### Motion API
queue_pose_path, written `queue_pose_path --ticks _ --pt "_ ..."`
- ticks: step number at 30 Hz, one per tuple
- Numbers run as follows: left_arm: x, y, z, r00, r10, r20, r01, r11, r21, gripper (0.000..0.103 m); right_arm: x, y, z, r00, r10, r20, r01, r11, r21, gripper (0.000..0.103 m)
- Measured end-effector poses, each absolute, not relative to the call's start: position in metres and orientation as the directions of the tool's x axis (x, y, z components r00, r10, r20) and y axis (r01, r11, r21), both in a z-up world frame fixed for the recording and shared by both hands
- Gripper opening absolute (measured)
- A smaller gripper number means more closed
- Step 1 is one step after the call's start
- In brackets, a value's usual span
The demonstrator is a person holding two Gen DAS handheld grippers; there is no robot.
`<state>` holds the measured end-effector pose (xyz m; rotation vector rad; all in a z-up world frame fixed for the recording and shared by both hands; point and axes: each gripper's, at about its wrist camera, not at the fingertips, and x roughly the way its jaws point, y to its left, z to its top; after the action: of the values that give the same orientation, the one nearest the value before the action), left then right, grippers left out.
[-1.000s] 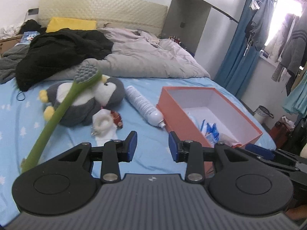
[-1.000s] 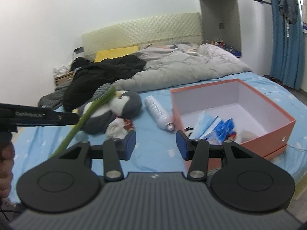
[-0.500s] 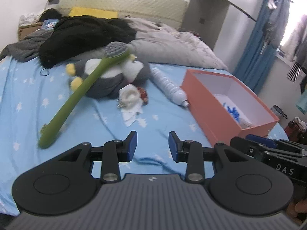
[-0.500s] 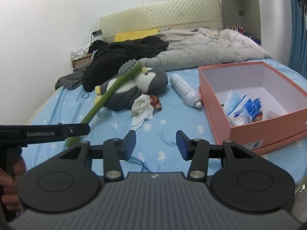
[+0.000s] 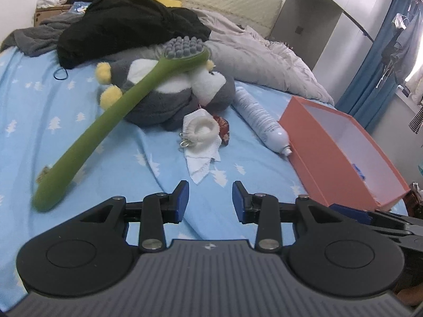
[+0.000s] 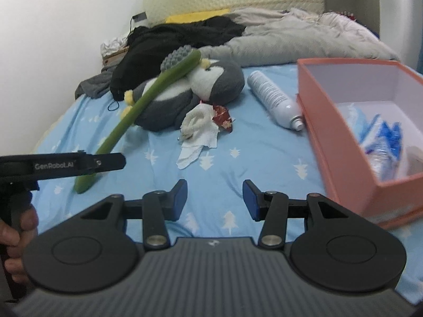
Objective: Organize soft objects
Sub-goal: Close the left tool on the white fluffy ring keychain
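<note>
A grey and white penguin plush (image 5: 169, 97) (image 6: 195, 89) lies on the blue bed sheet (image 5: 79, 137). A long green brush (image 5: 111, 116) (image 6: 142, 105) with a grey head leans across it. In front of the plush sit a crumpled white tissue (image 5: 201, 142) (image 6: 198, 132) and a small red pouch (image 6: 222, 115). A white bottle (image 5: 259, 121) (image 6: 275, 100) lies beside an open orange box (image 5: 343, 153) (image 6: 370, 132) that holds blue and white packets. My left gripper (image 5: 210, 198) and right gripper (image 6: 214, 196) both hover open over the sheet, nothing between their fingers.
A black garment (image 5: 127, 23), a grey duvet (image 5: 264, 60) and a yellow pillow (image 6: 195, 15) fill the head of the bed. Blue curtains (image 5: 370, 66) hang at the right. The left gripper's body (image 6: 63, 165) and a hand (image 6: 15, 235) show at the right view's left edge.
Both grippers have sunk and come nearer to the bed, so the plush, tissue and box look larger and closer. Both jaws keep the same gap.
</note>
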<state>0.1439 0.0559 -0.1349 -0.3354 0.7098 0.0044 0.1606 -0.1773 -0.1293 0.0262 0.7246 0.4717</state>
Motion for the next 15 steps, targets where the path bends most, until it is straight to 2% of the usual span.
queue_pose_path --ticks 15 --pt "0.266 0.096 -0.204 0.772 -0.195 -0.605 -0.064 0.923 -0.379 0.041 0.274 -0.128 -0.192 0.610 0.494 -0.619 -0.474 0.854 0.214 0.048"
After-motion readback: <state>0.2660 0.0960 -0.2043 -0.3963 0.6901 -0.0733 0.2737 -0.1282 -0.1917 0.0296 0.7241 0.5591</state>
